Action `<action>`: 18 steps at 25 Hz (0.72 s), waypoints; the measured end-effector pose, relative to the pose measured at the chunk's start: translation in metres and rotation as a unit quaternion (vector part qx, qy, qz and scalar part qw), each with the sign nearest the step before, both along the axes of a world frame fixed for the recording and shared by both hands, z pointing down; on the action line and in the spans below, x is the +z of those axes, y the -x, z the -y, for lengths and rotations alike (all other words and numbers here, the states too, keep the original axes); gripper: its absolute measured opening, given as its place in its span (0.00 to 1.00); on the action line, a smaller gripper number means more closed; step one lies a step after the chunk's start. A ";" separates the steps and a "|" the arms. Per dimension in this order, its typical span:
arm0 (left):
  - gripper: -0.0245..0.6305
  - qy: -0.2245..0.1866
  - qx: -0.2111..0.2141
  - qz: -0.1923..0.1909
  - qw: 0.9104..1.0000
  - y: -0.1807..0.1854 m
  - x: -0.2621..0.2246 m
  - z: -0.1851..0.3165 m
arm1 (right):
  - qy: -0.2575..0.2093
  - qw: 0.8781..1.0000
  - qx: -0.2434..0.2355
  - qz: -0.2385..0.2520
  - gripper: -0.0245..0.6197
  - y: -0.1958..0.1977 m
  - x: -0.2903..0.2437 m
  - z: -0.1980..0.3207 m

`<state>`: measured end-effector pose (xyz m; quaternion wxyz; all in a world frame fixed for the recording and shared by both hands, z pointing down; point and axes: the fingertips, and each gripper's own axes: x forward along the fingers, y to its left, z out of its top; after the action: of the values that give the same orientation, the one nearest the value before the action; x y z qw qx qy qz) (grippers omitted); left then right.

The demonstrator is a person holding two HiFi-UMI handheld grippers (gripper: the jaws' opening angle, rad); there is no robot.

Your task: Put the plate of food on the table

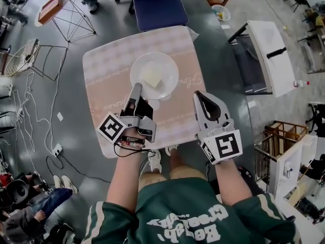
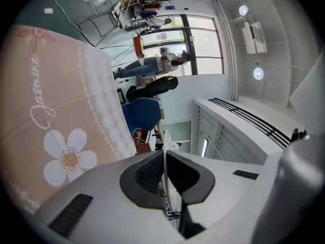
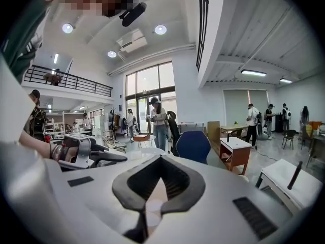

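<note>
Gripping the near rim of the food plate (image 1: 167, 65) at frame centre over the table (image 1: 106, 85), the left tool (image 1: 137, 88) is clamped; the right tool (image 1: 199, 94) is closed, empty.

Tablecloth (image 2: 51, 85), ten o'clock in the left gripper view: script word "Jasmine" above a white flower (image 2: 69, 157). My shirt (image 1: 188, 212) lettering (upside-down) unreadable.
</note>
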<state>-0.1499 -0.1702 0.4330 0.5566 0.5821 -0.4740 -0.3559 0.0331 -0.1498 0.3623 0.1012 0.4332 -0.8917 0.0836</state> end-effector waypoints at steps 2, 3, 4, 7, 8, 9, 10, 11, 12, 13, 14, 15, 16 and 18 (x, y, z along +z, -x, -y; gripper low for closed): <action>0.07 0.005 -0.003 -0.005 1.000 -0.003 0.011 0.006 | 0.008 1.000 -0.003 0.003 0.06 -0.001 0.008 0.007; 0.07 0.007 -0.004 -0.008 1.000 -0.005 0.017 0.009 | 0.012 1.000 -0.006 0.006 0.06 -0.001 0.012 0.010; 0.07 0.009 -0.005 -0.010 1.000 -0.007 0.023 0.012 | 0.015 1.000 -0.008 0.008 0.06 -0.002 0.016 0.014; 0.07 0.021 -0.002 -0.006 1.000 -0.016 0.043 0.022 | 0.018 1.000 -0.006 0.012 0.06 -0.007 0.028 0.027; 0.07 0.027 0.000 -0.004 1.000 -0.018 0.050 0.026 | 0.017 1.000 -0.005 0.009 0.06 -0.009 0.032 0.031; 0.07 0.033 0.000 -0.005 0.999 -0.020 0.057 0.028 | 0.017 1.000 -0.007 0.005 0.06 -0.010 0.036 0.034; 0.07 0.040 -0.001 -0.006 0.999 -0.022 0.064 0.031 | 0.017 1.000 -0.009 0.003 0.06 -0.011 0.040 0.037; 0.07 0.045 -0.002 -0.007 0.999 -0.023 0.072 0.034 | 0.018 1.000 -0.009 0.003 0.06 -0.012 0.044 0.041; 0.07 0.049 -0.003 -0.009 0.999 -0.024 0.079 0.037 | 0.020 1.000 -0.007 0.004 0.06 -0.014 0.048 0.044; 0.07 0.052 -0.004 -0.009 0.999 -0.025 0.085 0.040 | 0.024 1.000 -0.006 0.005 0.06 -0.016 0.052 0.047; 0.07 0.054 -0.003 -0.009 0.998 -0.026 0.090 0.042 | 0.027 1.000 -0.005 0.006 0.06 -0.017 0.056 0.049; 0.07 0.056 -0.002 -0.008 0.998 -0.028 0.095 0.043 | 0.030 1.000 -0.006 0.006 0.06 -0.018 0.060 0.051; 0.07 0.059 0.000 -0.006 0.998 -0.029 0.100 0.045 | 0.032 0.999 -0.008 0.006 0.06 -0.018 0.065 0.052; 0.07 0.064 0.003 -0.005 0.998 -0.034 0.109 0.048 | 0.037 0.999 -0.010 0.006 0.06 -0.019 0.073 0.055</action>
<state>-0.1161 -0.2184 0.5421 0.5965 0.5448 -0.4911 -0.3260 0.0522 -0.2052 0.4357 0.1127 0.4199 -0.8928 0.1178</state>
